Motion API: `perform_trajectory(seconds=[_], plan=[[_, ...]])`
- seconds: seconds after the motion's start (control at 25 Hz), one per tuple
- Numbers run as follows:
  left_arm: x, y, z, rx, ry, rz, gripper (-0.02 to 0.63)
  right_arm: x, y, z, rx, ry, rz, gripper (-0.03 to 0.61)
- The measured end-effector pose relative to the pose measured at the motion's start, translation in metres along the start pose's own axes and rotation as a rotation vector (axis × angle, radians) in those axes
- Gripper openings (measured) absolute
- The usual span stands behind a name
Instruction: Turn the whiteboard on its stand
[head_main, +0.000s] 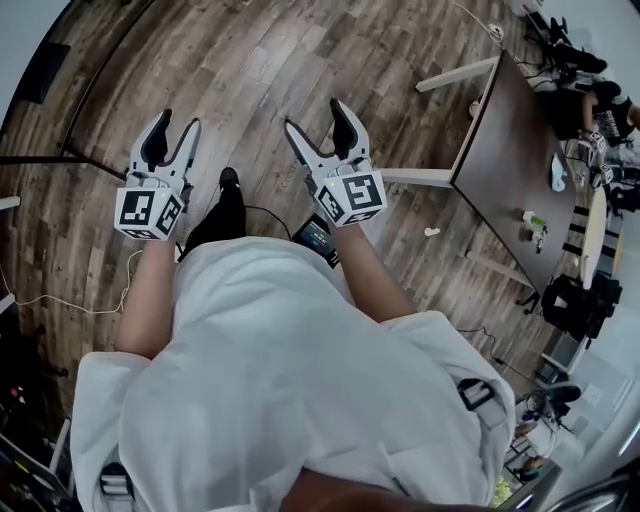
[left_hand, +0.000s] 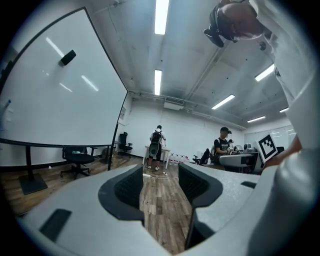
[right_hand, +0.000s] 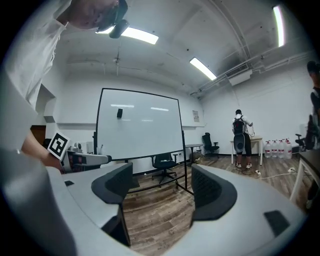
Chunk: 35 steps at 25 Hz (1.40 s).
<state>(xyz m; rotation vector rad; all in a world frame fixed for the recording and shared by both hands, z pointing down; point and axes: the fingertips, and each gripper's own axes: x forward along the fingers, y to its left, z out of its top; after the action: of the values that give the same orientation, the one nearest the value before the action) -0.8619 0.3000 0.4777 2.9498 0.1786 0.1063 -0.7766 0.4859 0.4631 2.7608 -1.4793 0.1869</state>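
Whiteboard (right_hand: 137, 125) stands far ahead, untouched, so nothing is turned yet. My left gripper (head_main: 180, 120) and right gripper (head_main: 315, 115) gape empty.

Floor (head_main: 300, 60): grey-brown wood-look planks, worn. Walls (right_hand: 220, 120) and ceiling (left_hand: 190, 60): white, exposed conduit overhead. Lighting: long strip lights (left_hand: 161, 15), lit. Furniture: dark-topped table (head_main: 510, 150) on white legs; black office chair (right_hand: 164, 162) on castors; small pale desk (right_hand: 257, 140) at far wall, row of water bottles (right_hand: 277, 148) beside it. Wall-mounted box (right_hand: 240, 76) near ceiling, possibly an air-conditioning unit.
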Motion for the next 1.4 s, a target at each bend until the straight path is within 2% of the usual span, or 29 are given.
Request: perform_trajectory(seconds=[0.16,0.36,0.52,0.72,0.96,1.2,1.4], plan=[[0.057,0.051,0.022,0.014,-0.017,-0.004,0.215,0.070,-0.021,0.019,-0.025,0.009,0.017,0.357],[0.118,0.105,0.046,0.027,-0.040,-0.007,0.213,0.134,-0.060,0.042,-0.051,0.006,-0.008,0.357],[0.160,0.132,0.056,0.014,-0.047,-0.019,0.213,0.172,-0.084,0.053,-0.059,-0.007,-0.025,0.356],[0.211,0.156,0.067,0.014,-0.061,-0.009,0.213,0.221,-0.114,0.059,-0.062,-0.013,0.000,0.357],[0.296,0.187,0.074,0.029,-0.052,0.041,0.213,0.292,-0.188,0.065,-0.051,-0.025,0.032,0.356],[0.401,0.202,0.102,0.035,-0.054,0.103,0.213,0.370,-0.274,0.100,-0.057,-0.036,0.107,0.357],[0.484,0.215,0.118,0.038,-0.075,0.136,0.213,0.436,-0.342,0.114,-0.069,-0.038,0.152,0.356]])
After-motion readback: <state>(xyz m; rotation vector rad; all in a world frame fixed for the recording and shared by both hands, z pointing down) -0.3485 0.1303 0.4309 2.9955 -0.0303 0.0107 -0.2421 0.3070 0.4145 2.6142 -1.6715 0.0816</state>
